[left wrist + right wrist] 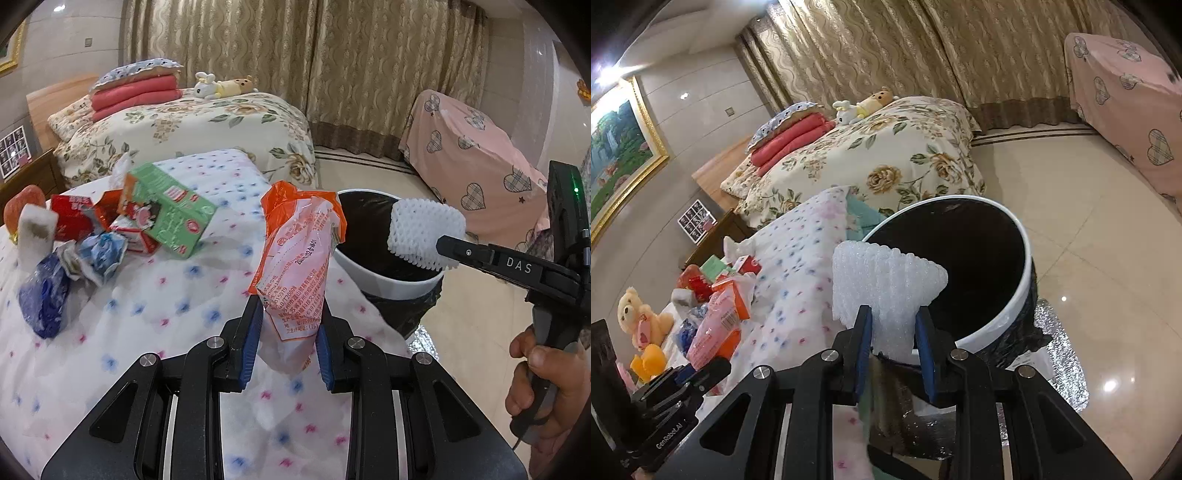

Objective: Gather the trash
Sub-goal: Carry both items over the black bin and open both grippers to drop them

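Observation:
My left gripper (290, 314) is shut on an orange and pink plastic wrapper (299, 251), held upright above the dotted white bedspread (166, 306). My right gripper (894, 321) is shut on a white foam fruit net (882, 284), held over the near rim of the white trash bin with a black liner (1008, 314). In the left wrist view the right gripper (448, 251) holds the foam net (424, 232) above the bin (391, 284). The wrapper also shows in the right wrist view (716, 325).
More trash lies on the bedspread at left: a green carton (166, 210), red cartons (74, 216), crumpled blue and white wrappers (96, 258), a blue bag (44, 299), a white foam piece (35, 236). A floral bed (192, 125) stands behind. A pink-covered piece of furniture (476, 155) stands right.

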Demonstrator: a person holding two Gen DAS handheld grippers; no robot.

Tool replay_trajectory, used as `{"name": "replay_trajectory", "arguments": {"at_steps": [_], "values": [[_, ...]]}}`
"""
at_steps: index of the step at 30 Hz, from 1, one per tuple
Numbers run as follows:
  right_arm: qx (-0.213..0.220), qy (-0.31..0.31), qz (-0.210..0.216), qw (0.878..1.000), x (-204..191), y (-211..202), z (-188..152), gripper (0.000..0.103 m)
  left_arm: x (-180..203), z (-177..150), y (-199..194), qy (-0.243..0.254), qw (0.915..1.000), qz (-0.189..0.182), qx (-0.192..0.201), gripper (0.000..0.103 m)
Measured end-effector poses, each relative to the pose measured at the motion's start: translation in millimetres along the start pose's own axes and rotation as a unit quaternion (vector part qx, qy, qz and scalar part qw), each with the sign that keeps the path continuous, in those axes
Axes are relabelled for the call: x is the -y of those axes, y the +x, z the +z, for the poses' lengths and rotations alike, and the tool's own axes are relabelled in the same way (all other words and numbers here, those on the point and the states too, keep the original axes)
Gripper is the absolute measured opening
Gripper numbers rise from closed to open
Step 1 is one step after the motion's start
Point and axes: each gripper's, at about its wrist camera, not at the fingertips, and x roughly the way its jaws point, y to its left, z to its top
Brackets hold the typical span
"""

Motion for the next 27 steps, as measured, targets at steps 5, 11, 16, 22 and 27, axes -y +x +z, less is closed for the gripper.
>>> {"name": "replay_trajectory", "arguments": {"at_steps": [5,11,16,22,27], "values": [[0.002,0.006,-0.008,1.0,10,1,4,0.024,10,9,11,0.012,0.9999,-0.005,-0.006,0.026],[0.0,0.008,-0.021,1.0,20,7,12,0.024,24,19,27,0.031,0.9993,-0.013,-0.018,0.026],[-0.004,0.009,-0.028,1.0,29,12,18,0.024,32,30,43,0.038,0.9988,-0.017,-0.025,0.026],[-0.007,0.011,-0.032,0.999,38,17,25,0.024,43,39,55,0.046,0.9983,-0.021,-0.03,0.026],[-0.011,0.013,-0.034,0.999,44,21,29,0.025,50,44,66,0.053,0.9974,-0.027,-0.039,0.026]]}}
